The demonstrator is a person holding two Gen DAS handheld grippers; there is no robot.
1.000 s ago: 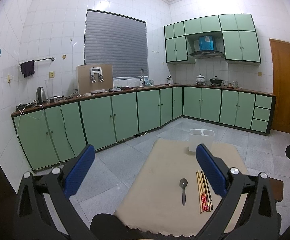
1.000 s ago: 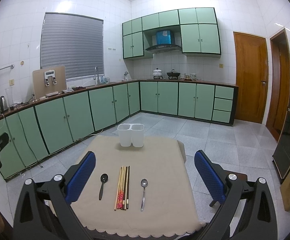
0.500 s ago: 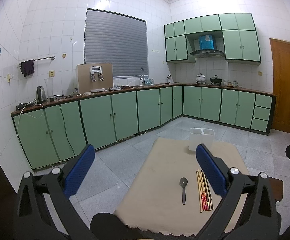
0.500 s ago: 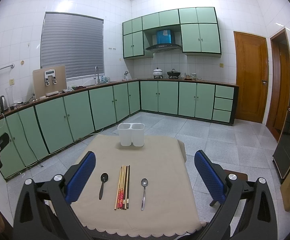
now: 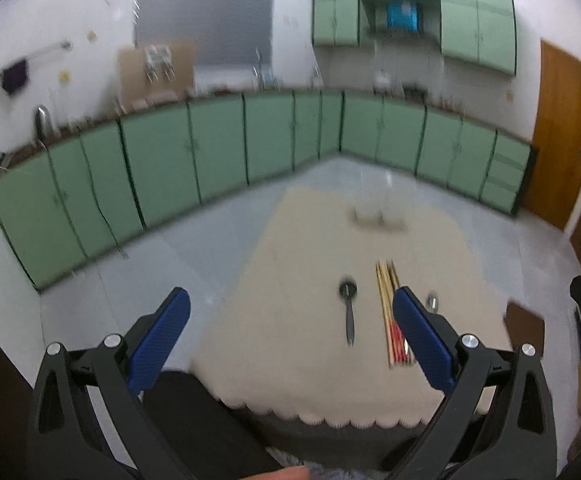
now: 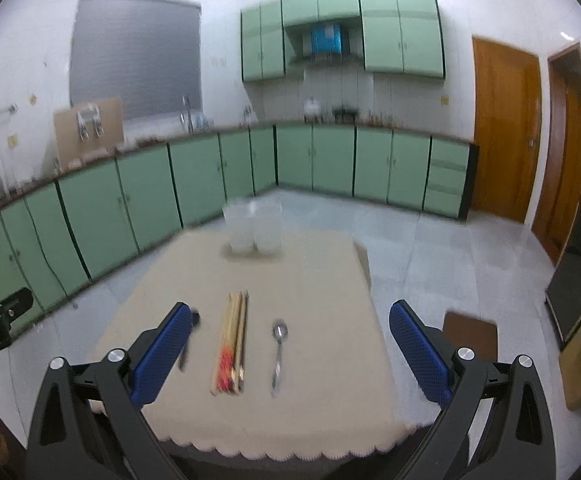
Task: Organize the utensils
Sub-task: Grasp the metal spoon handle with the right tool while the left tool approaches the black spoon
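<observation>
A beige-clothed table (image 6: 310, 280) holds a dark spoon (image 5: 348, 312), a bundle of chopsticks (image 6: 232, 348) and a silver spoon (image 6: 278, 354) side by side near its front. A white two-compartment holder (image 6: 255, 228) stands at the far end; it is blurred in the left wrist view (image 5: 376, 200). My left gripper (image 5: 290, 320) is open and empty above the table's front left. My right gripper (image 6: 290, 336) is open and empty above the front edge, over the utensils. The dark spoon is partly hidden behind the right gripper's left finger (image 6: 162, 356).
Green cabinets (image 6: 210, 176) line the walls behind the table. A brown stool (image 6: 468, 334) stands right of the table. A wooden door (image 6: 506, 128) is at the right. Tiled floor surrounds the table.
Both grippers have tipped downward and moved toward the table, so the utensils sit higher and larger in view. Both views are motion-blurred. Both stay open.
</observation>
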